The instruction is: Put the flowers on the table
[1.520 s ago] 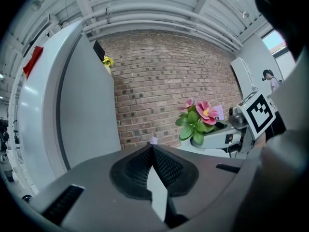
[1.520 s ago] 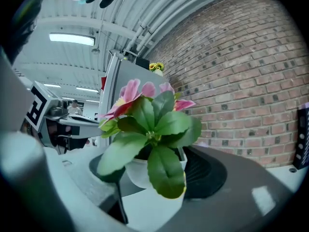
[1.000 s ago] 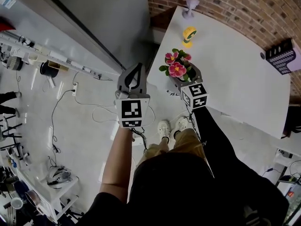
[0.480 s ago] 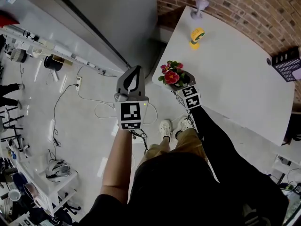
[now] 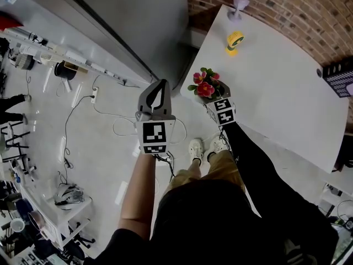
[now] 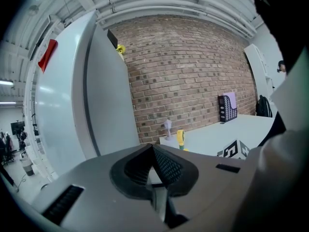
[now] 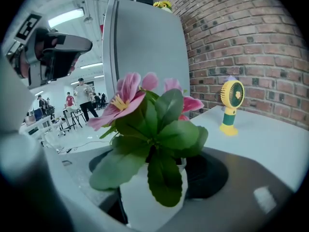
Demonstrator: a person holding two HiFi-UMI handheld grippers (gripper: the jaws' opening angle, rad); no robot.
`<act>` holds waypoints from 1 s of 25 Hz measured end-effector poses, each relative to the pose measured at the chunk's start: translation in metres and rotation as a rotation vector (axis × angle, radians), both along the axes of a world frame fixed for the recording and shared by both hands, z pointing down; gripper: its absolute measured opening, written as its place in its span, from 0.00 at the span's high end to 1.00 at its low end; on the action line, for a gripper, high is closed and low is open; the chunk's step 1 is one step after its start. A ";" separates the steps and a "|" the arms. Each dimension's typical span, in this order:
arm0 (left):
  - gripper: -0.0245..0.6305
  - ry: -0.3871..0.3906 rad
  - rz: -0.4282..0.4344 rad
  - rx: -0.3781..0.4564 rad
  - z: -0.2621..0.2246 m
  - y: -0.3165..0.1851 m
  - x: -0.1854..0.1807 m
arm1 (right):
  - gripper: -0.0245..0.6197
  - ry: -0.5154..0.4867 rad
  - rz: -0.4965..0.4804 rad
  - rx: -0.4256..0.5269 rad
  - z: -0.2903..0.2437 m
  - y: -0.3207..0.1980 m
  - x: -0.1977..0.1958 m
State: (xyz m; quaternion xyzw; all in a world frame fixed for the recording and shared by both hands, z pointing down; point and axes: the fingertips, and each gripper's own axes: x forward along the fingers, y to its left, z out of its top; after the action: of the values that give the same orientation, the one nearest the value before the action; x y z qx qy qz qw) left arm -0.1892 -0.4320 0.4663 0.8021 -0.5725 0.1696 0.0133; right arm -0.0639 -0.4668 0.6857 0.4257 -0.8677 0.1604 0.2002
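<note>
The flowers [image 5: 204, 84] are pink blooms with green leaves in a small white pot [image 7: 152, 197]. My right gripper [image 5: 212, 95] is shut on that pot and holds it upright at the near left corner of the white table [image 5: 276, 76]. In the right gripper view the flowers [image 7: 149, 120] fill the middle and the pot sits between the jaws. My left gripper [image 5: 156, 95] hangs over the floor to the left of the table, shut, with nothing in it. The left gripper view shows its jaws pressed together.
A yellow hand fan [image 5: 234, 41] and a small lilac object [image 5: 238, 6] stand at the table's far end by the brick wall [image 5: 287, 10]. A black perforated holder [image 5: 337, 75] is at the right edge. A grey cabinet [image 5: 127, 15] stands left of the table; cables lie on the floor.
The right gripper with the flowers has shifted slightly toward the table's corner as the head view drifted. The left gripper stayed shut and almost still.
</note>
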 end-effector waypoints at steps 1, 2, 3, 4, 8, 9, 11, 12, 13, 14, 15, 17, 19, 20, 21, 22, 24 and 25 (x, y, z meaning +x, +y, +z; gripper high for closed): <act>0.95 -0.002 -0.003 -0.002 0.001 0.000 -0.001 | 0.43 -0.010 0.006 -0.001 0.001 0.000 0.000; 0.95 -0.004 -0.006 -0.003 0.001 0.001 -0.001 | 0.42 -0.013 0.011 -0.001 0.002 0.000 0.001; 0.95 -0.005 -0.007 -0.003 0.001 0.001 -0.001 | 0.41 -0.009 0.015 0.001 0.002 0.002 0.003; 0.95 -0.007 -0.007 -0.002 0.000 0.002 -0.001 | 0.41 -0.002 0.015 0.003 0.003 0.003 0.004; 0.95 -0.005 -0.005 0.000 -0.002 0.003 -0.002 | 0.40 0.020 0.018 0.009 0.005 0.007 0.005; 0.95 -0.003 -0.004 -0.001 -0.002 0.004 -0.002 | 0.40 0.022 0.020 0.008 0.005 0.008 0.006; 0.95 0.001 -0.003 -0.003 -0.001 0.005 -0.001 | 0.40 0.029 0.019 0.010 0.004 0.010 0.007; 0.95 0.003 -0.002 -0.003 -0.001 0.005 0.000 | 0.40 0.034 0.018 0.011 0.004 0.011 0.008; 0.95 0.005 -0.001 -0.003 0.000 0.006 0.001 | 0.40 0.039 0.017 0.011 0.005 0.013 0.009; 0.95 0.007 0.001 -0.003 0.000 0.007 0.002 | 0.40 0.042 0.019 0.012 0.006 0.016 0.011; 0.95 0.010 0.003 -0.002 0.000 0.008 0.003 | 0.40 0.043 0.023 0.011 0.006 0.019 0.012; 0.95 0.012 0.009 -0.001 0.000 0.010 0.004 | 0.40 0.045 0.038 0.009 0.005 0.025 0.016; 0.95 0.013 0.016 -0.002 -0.002 0.011 0.007 | 0.40 0.048 0.059 0.003 0.002 0.032 0.021; 0.95 0.016 0.021 0.000 -0.003 0.011 0.009 | 0.40 0.050 0.070 0.001 0.001 0.035 0.025; 0.95 0.021 0.028 0.004 -0.005 0.011 0.013 | 0.40 0.051 0.079 0.003 0.000 0.038 0.030; 0.95 0.026 0.037 0.012 -0.008 0.011 0.018 | 0.40 0.052 0.088 0.008 -0.003 0.040 0.036; 0.95 0.033 0.053 0.029 -0.016 0.010 0.026 | 0.40 0.050 0.113 0.021 -0.011 0.044 0.047; 0.95 0.035 0.059 0.037 -0.020 0.010 0.029 | 0.40 0.048 0.129 0.027 -0.015 0.046 0.054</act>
State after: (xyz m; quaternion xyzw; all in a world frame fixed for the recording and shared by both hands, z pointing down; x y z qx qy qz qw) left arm -0.1605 -0.4215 0.4468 0.8217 -0.5511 0.1452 0.0037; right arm -0.0099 -0.4211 0.6706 0.4871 -0.8355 0.1511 0.2047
